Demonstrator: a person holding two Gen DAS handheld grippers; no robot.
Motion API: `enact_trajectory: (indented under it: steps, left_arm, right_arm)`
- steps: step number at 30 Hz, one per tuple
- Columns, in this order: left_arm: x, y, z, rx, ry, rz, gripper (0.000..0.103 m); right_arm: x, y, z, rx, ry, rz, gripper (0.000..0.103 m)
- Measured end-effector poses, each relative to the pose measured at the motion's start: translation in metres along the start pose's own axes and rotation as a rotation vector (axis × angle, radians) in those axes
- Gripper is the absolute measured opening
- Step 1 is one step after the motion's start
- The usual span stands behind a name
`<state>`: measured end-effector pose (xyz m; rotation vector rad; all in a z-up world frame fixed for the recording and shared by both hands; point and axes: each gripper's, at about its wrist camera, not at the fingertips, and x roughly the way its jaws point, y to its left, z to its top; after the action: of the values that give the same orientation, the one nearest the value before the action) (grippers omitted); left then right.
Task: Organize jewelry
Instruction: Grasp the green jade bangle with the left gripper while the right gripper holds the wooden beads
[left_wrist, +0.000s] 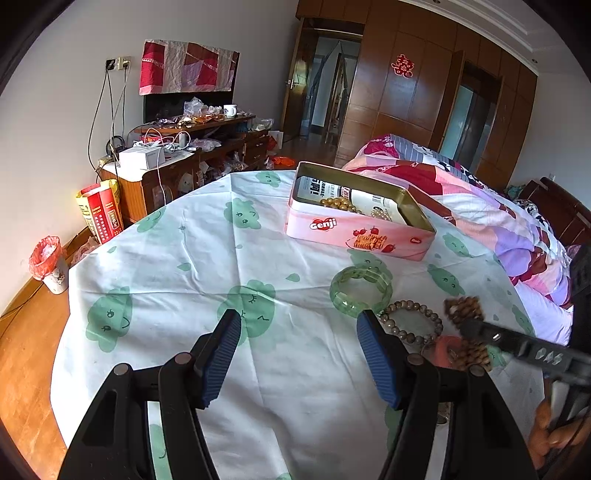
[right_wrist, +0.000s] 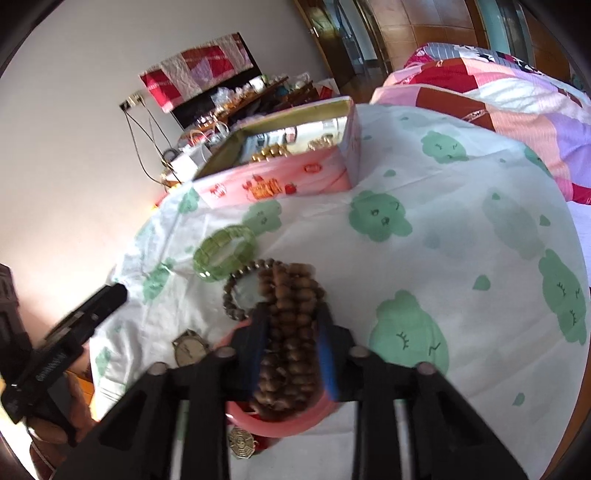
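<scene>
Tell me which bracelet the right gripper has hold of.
The brown wooden bead strand, pinched in the right gripper. The green bangle and grey bead bracelet lie free on the cloth.

My left camera looks down along its fingers across the tablecloth (left_wrist: 177, 280) toward the tin (left_wrist: 354, 225) at the far edge. My right camera sits close over the beads (right_wrist: 291, 332), tilted. Both catch the tin (right_wrist: 280, 184) and green bangle (left_wrist: 360, 291).

Bright daylight, soft shadows; sunlit glow on the floor (left_wrist: 22, 354) at left, fisheye bending walls, black corners; left view sharp, right view smeared by motion, beads (right_wrist: 291, 325) and gripper (right_wrist: 293, 332) blurred, wall washed pale
</scene>
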<state>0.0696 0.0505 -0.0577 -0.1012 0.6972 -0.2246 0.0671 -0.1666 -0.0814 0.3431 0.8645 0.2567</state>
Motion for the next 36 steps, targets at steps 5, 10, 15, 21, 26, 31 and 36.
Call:
enact_trajectory:
  steps: [5, 10, 15, 21, 26, 31, 36]
  left_arm:
    - [0.003, -0.006, 0.001, 0.038, 0.004, -0.008, 0.066]
    - [0.013, -0.022, 0.012, 0.093, 0.012, -0.087, 0.066]
    - [0.030, -0.054, 0.023, 0.235, -0.006, -0.139, 0.064]
    - [0.062, -0.071, 0.031, 0.281, 0.090, -0.195, 0.045]
    - [0.078, -0.078, 0.030, 0.309, 0.170, -0.201, 0.044]
    - [0.089, -0.069, 0.028, 0.252, 0.250, -0.204, 0.014]
    - [0.092, -0.059, 0.026, 0.188, 0.280, -0.227, 0.007]
  right_arm:
    - [-0.022, -0.002, 0.009, 0.035, -0.074, 0.064, 0.026]
    - [-0.044, -0.003, 0.018, 0.056, -0.148, 0.096, 0.026]
    - [-0.049, -0.007, 0.021, 0.059, -0.166, 0.070, 0.026]
    - [-0.047, -0.014, 0.019, 0.073, -0.154, 0.070, 0.026]
    - [-0.045, -0.021, 0.019, 0.089, -0.146, 0.076, 0.026]
    - [-0.042, -0.026, 0.017, 0.102, -0.138, 0.084, 0.026]
    - [-0.039, -0.028, 0.018, 0.116, -0.129, 0.094, 0.026]
